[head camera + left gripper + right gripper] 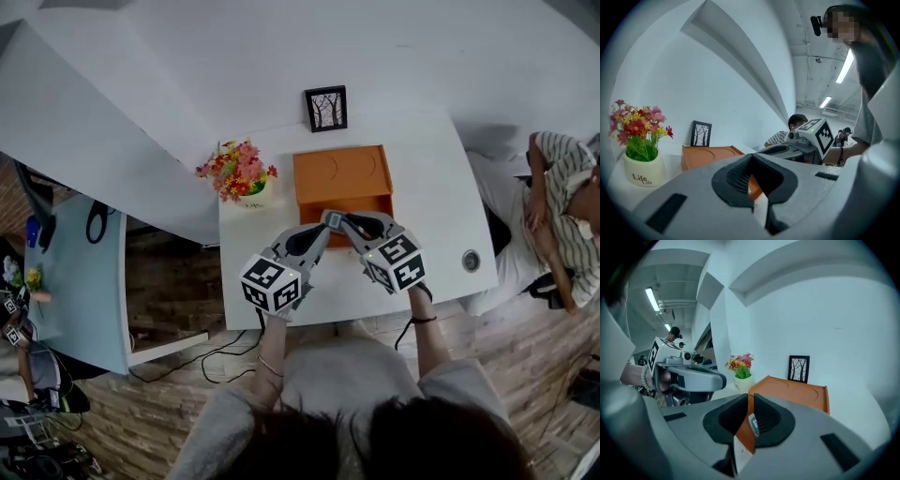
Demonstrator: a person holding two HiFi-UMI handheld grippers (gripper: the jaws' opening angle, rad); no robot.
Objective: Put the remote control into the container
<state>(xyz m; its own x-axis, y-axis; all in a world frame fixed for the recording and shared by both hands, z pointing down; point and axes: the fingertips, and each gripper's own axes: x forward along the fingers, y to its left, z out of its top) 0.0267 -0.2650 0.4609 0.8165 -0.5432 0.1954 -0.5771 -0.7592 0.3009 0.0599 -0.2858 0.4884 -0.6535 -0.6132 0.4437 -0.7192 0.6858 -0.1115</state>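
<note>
Right tongs clenched on the remote control, a slim grey slab held edge-on between the pads. It hangs at the near edge of the orange container. Left tongs drawn together at the tips, nothing between them, just left of the right tongs. From the head view both pairs converge over the container's near end, where a darker recess opens. The left tongs come in from the near left. The container sits mid-surface, with bare white room to its right. A small round object lies near the near-right edge. Flower pot at the far-left corner, close beside the container. Picture frame just beyond the container's far edge, against the wall. A seated person is off the right edge.
</note>
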